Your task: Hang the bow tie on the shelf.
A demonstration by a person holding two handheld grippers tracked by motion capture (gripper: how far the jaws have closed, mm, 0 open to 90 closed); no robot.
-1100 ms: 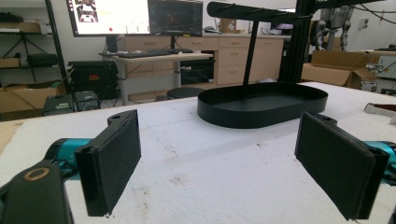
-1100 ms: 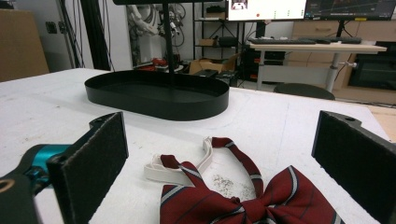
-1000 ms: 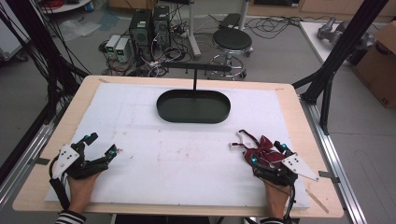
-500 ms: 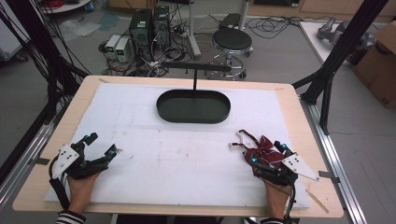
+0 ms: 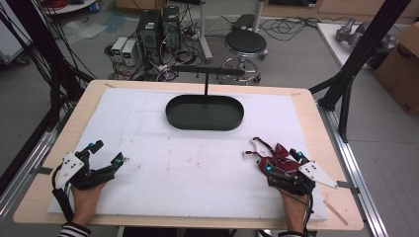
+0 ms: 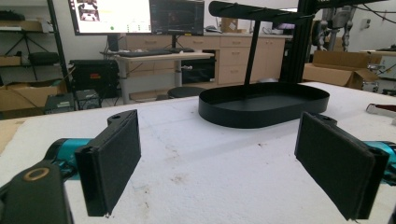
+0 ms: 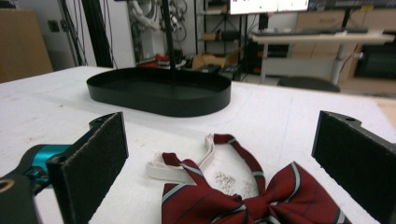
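White padding (image 5: 197,163) covers the wooden table (image 5: 316,123) I am working over, with computer towers, tangled cables and a round black stool (image 5: 245,42) on the grey floor beyond its far edge. From the high view, taking the table as a clock face, a shallow black oval tray (image 5: 204,113) sits toward 12 o'clock, and a thin post rises from it to a horizontal black bar (image 5: 210,72).

At about 8 o'clock I see my left gripper (image 5: 106,156), held in the person's left hand (image 5: 85,200). Its jaws stand wide apart and hold nothing; in the left gripper view the left gripper's (image 6: 217,170) two black pads frame bare white padding, with the tray (image 6: 264,105) ahead toward 1 o'clock.

At about 4 o'clock sits my right gripper (image 5: 282,161), held in the person's right hand (image 5: 295,210), a grey three-cornered plate on top. Its jaws are also spread wide, gripping nothing. A dark red striped bow tie (image 5: 274,157) lies on the padding between them, its pale strap (image 5: 253,147) looping out toward the tray. In the right gripper view the bow tie (image 7: 243,200) lies flat between the right gripper's (image 7: 233,161) pads, touching neither, the cream strap (image 7: 184,163) curling toward 11 o'clock and the tray (image 7: 159,93) beyond.
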